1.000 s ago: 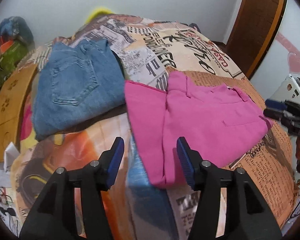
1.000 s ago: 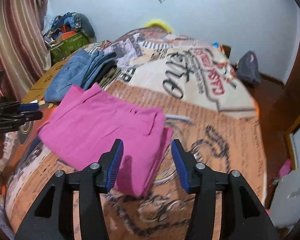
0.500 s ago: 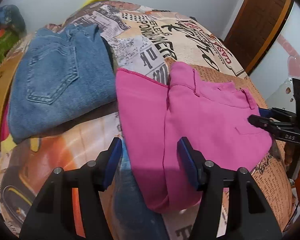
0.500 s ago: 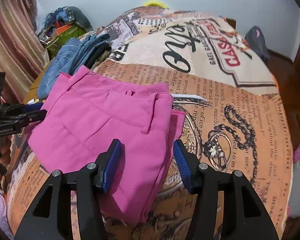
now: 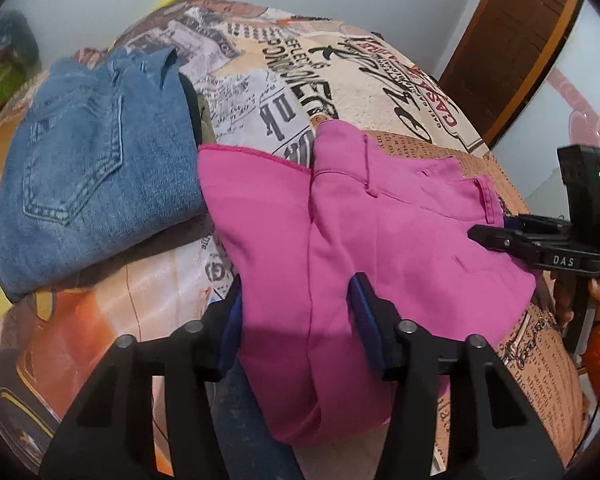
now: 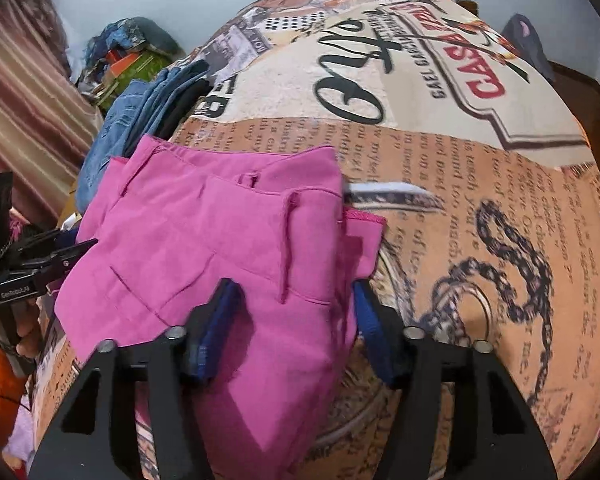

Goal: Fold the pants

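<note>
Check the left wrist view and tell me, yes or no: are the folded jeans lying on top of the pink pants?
No: the folded jeans lie beside the pink pants on the bedspread, their edges meeting but not stacked.

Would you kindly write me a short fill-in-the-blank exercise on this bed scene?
1. The folded pink cotton pants lie on a bedspread printed like a ____.
2. The left gripper has its jaws ____.
3. The folded denim jeans beside the pink pants are ____ in colour.

Missing words: newspaper; open; blue
</note>
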